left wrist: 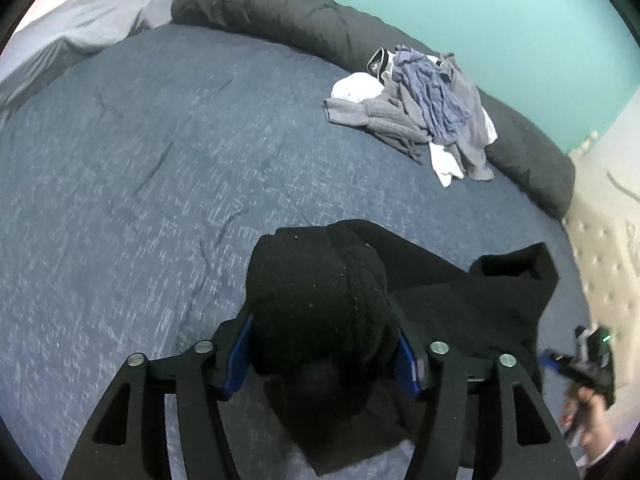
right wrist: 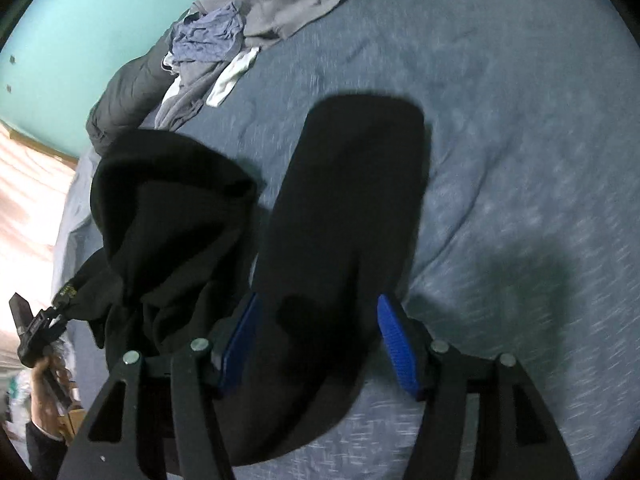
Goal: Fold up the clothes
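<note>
Black garment (left wrist: 320,300) lies bunched on the blue bedspread (left wrist: 140,200), not yet folded; grey/white pile (left wrist: 420,112) by the dark duvet (left wrist: 280,8) waits untouched. Your left gripper (left wrist: 324,356) and right gripper (right wrist: 316,344) both angle down, jaws partway apart w/ black cloth between them, pads not visibly pinching.

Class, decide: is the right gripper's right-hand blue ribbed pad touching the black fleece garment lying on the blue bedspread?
Apart. The right wrist view shows blue bedspread in a clear gap between that pad and the black fleece garment.
</note>
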The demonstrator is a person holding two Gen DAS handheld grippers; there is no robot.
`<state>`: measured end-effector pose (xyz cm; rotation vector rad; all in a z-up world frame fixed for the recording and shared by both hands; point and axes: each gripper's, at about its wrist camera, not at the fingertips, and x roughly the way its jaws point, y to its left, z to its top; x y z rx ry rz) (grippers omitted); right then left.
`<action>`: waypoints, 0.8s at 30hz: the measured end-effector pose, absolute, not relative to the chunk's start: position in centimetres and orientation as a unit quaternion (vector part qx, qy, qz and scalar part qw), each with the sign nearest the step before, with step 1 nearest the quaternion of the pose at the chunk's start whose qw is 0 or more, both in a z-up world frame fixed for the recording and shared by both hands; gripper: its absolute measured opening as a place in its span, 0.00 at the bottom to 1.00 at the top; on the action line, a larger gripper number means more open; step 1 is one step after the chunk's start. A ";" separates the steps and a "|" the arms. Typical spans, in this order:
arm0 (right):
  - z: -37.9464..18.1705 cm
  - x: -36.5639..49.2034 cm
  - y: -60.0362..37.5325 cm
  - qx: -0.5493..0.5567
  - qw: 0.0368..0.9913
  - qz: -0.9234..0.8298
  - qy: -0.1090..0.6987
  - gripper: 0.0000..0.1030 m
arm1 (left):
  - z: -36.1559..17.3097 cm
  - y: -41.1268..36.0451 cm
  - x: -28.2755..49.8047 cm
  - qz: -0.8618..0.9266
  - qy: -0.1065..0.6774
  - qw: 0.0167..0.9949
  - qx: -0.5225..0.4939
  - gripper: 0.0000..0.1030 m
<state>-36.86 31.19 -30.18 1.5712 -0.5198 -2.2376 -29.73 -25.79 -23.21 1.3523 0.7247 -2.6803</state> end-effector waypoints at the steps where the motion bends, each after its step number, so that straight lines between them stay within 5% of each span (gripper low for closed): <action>1: -30.7 -36.7 30.9 0.560 0.183 -0.786 -0.189 0.59 | -22.9 -26.0 -29.5 -0.868 0.235 0.029 0.436 0.64; 6: -31.9 -36.2 29.4 0.569 0.188 -0.783 -0.169 0.32 | -21.8 -27.5 -28.4 -0.873 0.233 0.043 0.426 0.68; 8: -31.6 -35.9 29.3 0.563 0.197 -0.785 -0.164 0.12 | -22.1 -28.0 -27.9 -0.871 0.235 0.043 0.429 0.69; 24: -23.5 -31.4 33.2 0.465 0.212 -0.841 -0.179 0.08 | -30.9 -22.5 -25.4 -0.820 0.222 -0.024 0.527 0.69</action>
